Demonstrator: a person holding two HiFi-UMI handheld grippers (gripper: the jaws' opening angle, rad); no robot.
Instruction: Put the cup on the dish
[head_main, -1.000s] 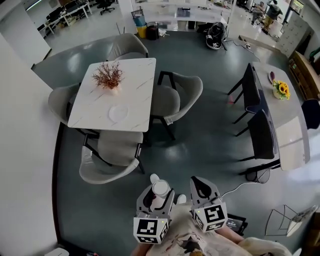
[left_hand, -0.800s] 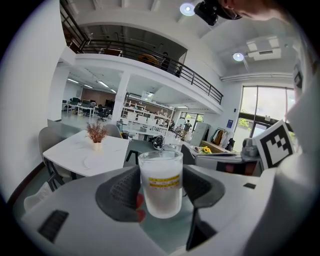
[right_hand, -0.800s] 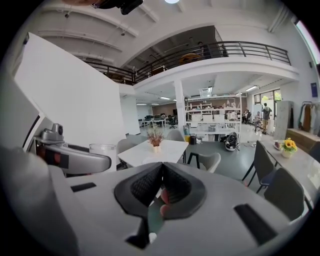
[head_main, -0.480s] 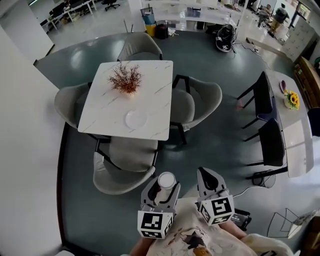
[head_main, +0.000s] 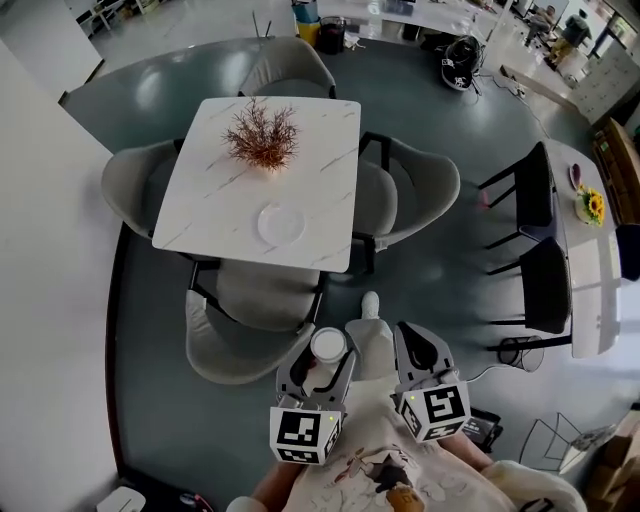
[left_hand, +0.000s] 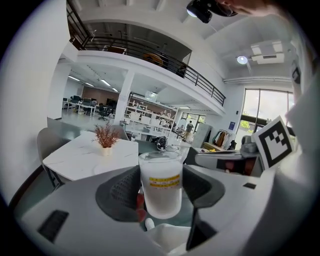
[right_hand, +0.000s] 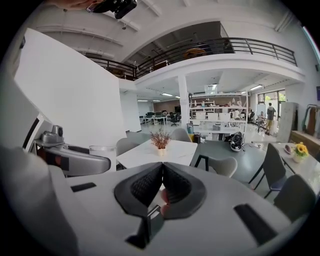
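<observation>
- Well short of the dish (head_main: 280, 222) (it's on the worktop (head_main: 210, 200)), the cup (head_main: 327, 345) sits upright, clamped in the left tool (head_main: 320, 370) so nothing tips.
- Right tool (head_main: 417, 352) pinched closed on nothing, just spare.

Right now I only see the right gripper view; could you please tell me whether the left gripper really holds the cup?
Observer: Yes, the left gripper is shut on the cup, which stands upright.
Operator: Thank you. Where is the dish?
Observer: The dish lies on the white table, between the plant and the table's near edge.
Operator: Is anything on it?
Observer: No, the dish is bare.
</observation>
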